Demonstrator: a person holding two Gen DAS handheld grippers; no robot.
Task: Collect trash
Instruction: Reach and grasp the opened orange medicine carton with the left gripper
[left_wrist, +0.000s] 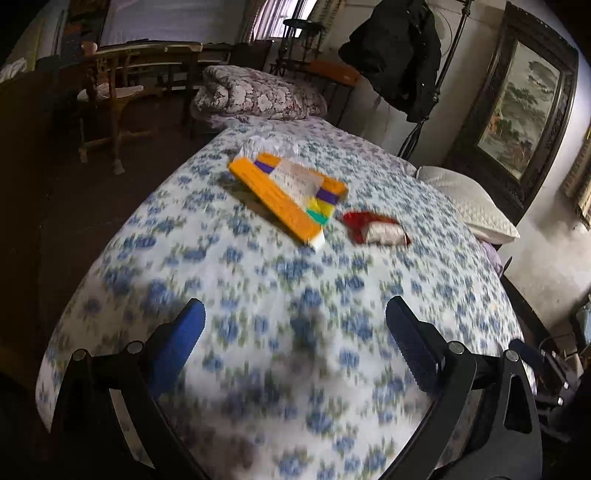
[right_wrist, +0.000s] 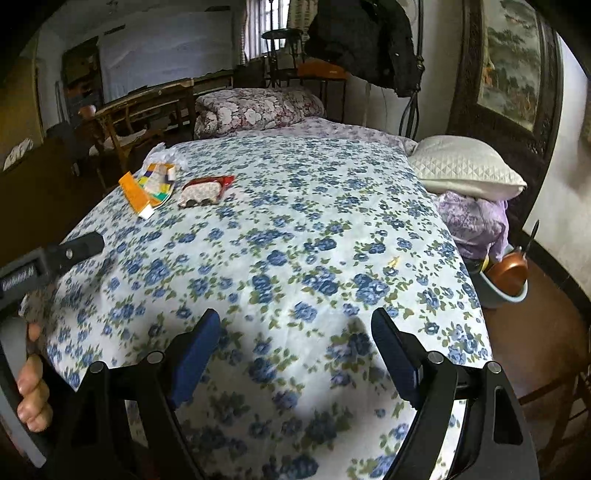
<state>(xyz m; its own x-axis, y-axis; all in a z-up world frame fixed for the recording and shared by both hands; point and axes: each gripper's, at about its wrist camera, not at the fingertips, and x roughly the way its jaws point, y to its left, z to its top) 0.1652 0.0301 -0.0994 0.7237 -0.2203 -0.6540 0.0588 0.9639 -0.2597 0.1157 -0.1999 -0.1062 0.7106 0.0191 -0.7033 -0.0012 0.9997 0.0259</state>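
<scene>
Across both wrist views spreads a wide bed under a white sheet printed with blue flowers (right_wrist: 295, 229); its near edge drops out of sight beneath the tools. At the far end lies a folded maroon-and-white floral quilt (right_wrist: 255, 109), and on the right a white quilted pillow (right_wrist: 469, 171) rests on a lilac bundle whose lower part is cut off by the mattress edge.

Toward the far left part of the sheet lies the trash: a flat orange carton with purple, yellow and green stripes (left_wrist: 291, 192), part of its top covered by something pale and crinkled that the blur leaves unreadable. Just beside it, apart from it, sits a crumpled red-and-white wrapper (left_wrist: 375, 229) — its print cannot be made out.

Left tool (left_wrist: 295, 325) hangs over the near sheet with its blue-padded jaws spread and nothing between them; the whole left view is smeared. Right tool (right_wrist: 295, 332) likewise stands wide apart and empty. A hand (right_wrist: 33, 387) grips the left tool's handle at the right view's edge, only fingertips showing.
</scene>
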